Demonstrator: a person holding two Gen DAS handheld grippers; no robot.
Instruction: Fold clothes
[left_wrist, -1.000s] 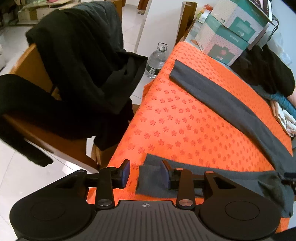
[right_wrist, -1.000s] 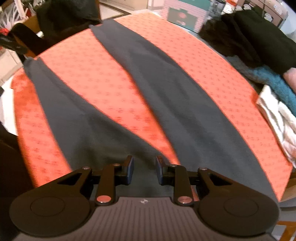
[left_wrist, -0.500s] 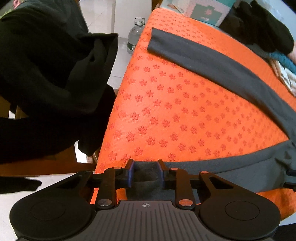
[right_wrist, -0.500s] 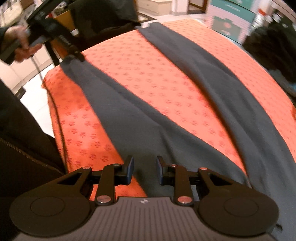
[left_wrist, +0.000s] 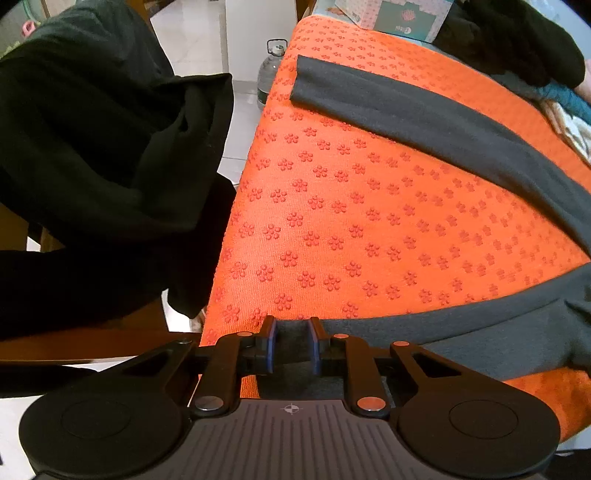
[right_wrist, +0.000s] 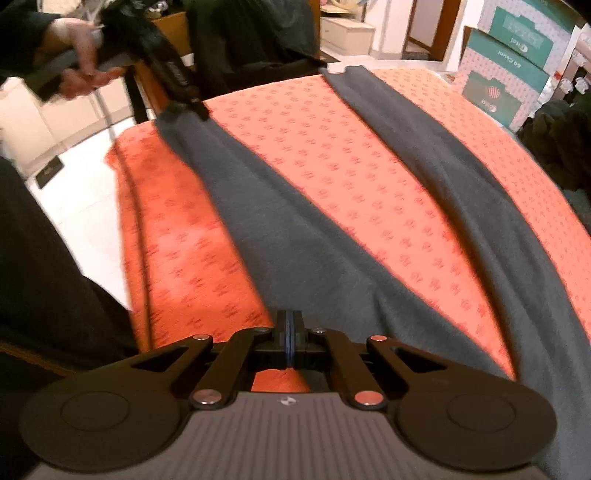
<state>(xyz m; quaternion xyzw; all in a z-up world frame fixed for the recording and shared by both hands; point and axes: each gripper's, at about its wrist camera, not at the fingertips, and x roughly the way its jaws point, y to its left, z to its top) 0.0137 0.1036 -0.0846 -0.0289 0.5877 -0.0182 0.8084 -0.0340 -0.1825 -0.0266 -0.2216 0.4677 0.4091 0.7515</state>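
Dark grey trousers (right_wrist: 295, 236) lie spread in a V on the orange flower-patterned table cover (left_wrist: 351, 206). In the left wrist view the near leg (left_wrist: 461, 325) runs along the front edge and the far leg (left_wrist: 424, 118) crosses the back. My left gripper (left_wrist: 291, 343) has its jaws partly closed around the near leg's cuff, with a gap still showing. It also shows in the right wrist view (right_wrist: 184, 105), at that cuff. My right gripper (right_wrist: 290, 341) is shut at the near leg's edge close to the crotch; whether cloth is pinched is unclear.
A wooden chair draped with black clothes (left_wrist: 92, 155) stands left of the table. A water bottle (left_wrist: 271, 70) sits on the floor beyond. Patterned boxes (right_wrist: 517, 70) and a pile of dark and teal clothes (left_wrist: 524, 40) occupy the far side.
My right gripper has closed from open to shut and shifted toward the near leg's edge. My left gripper has narrowed around the cuff it moved onto.
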